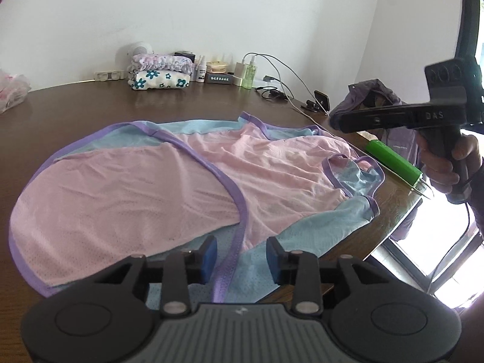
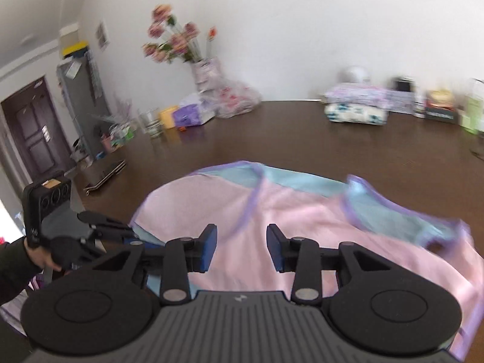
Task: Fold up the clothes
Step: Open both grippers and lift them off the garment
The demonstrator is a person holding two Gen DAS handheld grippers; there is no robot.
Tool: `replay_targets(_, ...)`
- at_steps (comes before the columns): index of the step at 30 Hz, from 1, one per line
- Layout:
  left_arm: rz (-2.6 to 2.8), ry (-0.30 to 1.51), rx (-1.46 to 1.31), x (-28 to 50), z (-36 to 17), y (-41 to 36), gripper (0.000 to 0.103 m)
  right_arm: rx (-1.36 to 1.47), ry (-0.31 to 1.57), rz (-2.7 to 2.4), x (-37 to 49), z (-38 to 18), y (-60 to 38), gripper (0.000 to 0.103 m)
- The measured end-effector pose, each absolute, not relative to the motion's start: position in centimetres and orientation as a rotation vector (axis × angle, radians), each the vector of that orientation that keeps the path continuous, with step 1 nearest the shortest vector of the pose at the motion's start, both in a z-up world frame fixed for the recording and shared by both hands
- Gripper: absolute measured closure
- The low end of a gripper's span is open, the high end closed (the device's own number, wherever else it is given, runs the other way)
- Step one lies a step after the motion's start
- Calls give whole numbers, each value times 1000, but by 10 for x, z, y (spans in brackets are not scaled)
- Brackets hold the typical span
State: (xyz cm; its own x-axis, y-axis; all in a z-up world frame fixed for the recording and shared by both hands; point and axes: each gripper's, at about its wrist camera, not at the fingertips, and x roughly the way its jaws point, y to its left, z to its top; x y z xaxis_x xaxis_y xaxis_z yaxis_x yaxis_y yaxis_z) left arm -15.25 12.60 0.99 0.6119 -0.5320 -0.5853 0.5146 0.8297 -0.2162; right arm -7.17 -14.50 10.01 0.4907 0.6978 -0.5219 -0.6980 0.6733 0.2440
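The left gripper (image 1: 242, 255) has its jaws apart with nothing pinched between them; just beyond and under its blue pads (image 1: 210, 254) lies the garment (image 1: 169, 178), pink mesh over pale blue with purple trim, spread flat on the brown table (image 1: 90, 106). A purple-edged seam runs from between the fingers up and away to the left. The right gripper (image 2: 242, 246) also stands open and holds nothing, hanging above the pink cloth near its front edge; that view is blurred, so how close it is to the fabric is hard to judge. To the right of the left gripper, past the garment's blue corner, a hand (image 1: 444, 163) holds the right tool's handle beside a green tube (image 1: 393, 160) at the table edge. Farther ahead of the left gripper, well apart from the garment, a folded stack (image 1: 160, 72) of flowered cloth sits by the wall, with small bottles (image 1: 249, 72) and cables (image 1: 281, 69) to its right. Far left of the right gripper stands a vase of flowers (image 2: 205, 72).
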Motion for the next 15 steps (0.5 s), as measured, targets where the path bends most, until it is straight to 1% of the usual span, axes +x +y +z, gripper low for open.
replay_targets(2,-582,674,-60,-155,11,132,69,-82,680,854,-56,87,-93,85)
replay_targets(4,-557,662,-105,-158,10,138,69,-165,741,814,-44,70,-60,94)
replay_targets(6,-547,655,-135,-161,7,142,69,-227,761,816,-42,54,-46,94)
replay_targets(10,-551,634,-150,-168,3,145,69,-380,694,802,-62,42,-39,94)
replay_targets(15,-544,640,-218,-162,8,148,65,-311,751,861,-68,55,-44,92)
